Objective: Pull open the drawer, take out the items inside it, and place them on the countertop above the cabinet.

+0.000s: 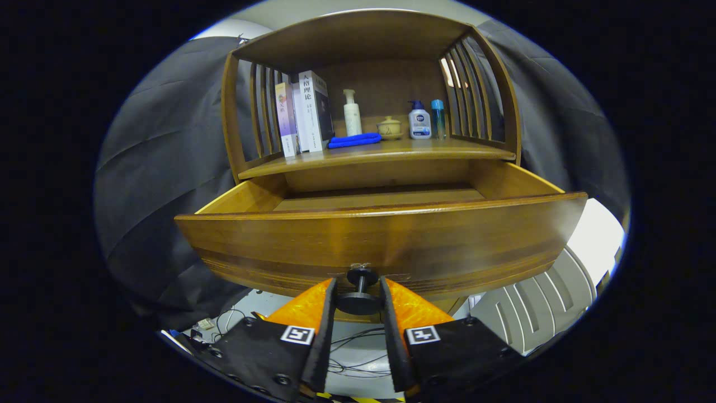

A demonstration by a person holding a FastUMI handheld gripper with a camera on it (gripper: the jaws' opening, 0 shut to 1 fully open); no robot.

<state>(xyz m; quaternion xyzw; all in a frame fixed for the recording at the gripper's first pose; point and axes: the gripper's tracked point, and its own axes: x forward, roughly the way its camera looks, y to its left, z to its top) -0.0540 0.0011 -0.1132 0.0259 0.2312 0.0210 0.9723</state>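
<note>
Both fingers of the hand-held gripper [358, 294] press against the small dark round knob [359, 299], clamping it from nine and three o'clock. That knob sits at the front of the pulled-out brown wooden drawer [380, 238], whose visible floor looks bare. At twelve o'clock beyond it, the wooden countertop [386, 155] carries upright books [302, 112], a folded blue cloth [353, 140], a white pump bottle [352, 113], a small beige lidded pot [390, 128], a white-and-blue pump bottle [419, 122] and a slim blue bottle [438, 117].

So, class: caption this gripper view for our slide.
Gripper shut on the knob of the pulled-open wooden drawer.
</note>
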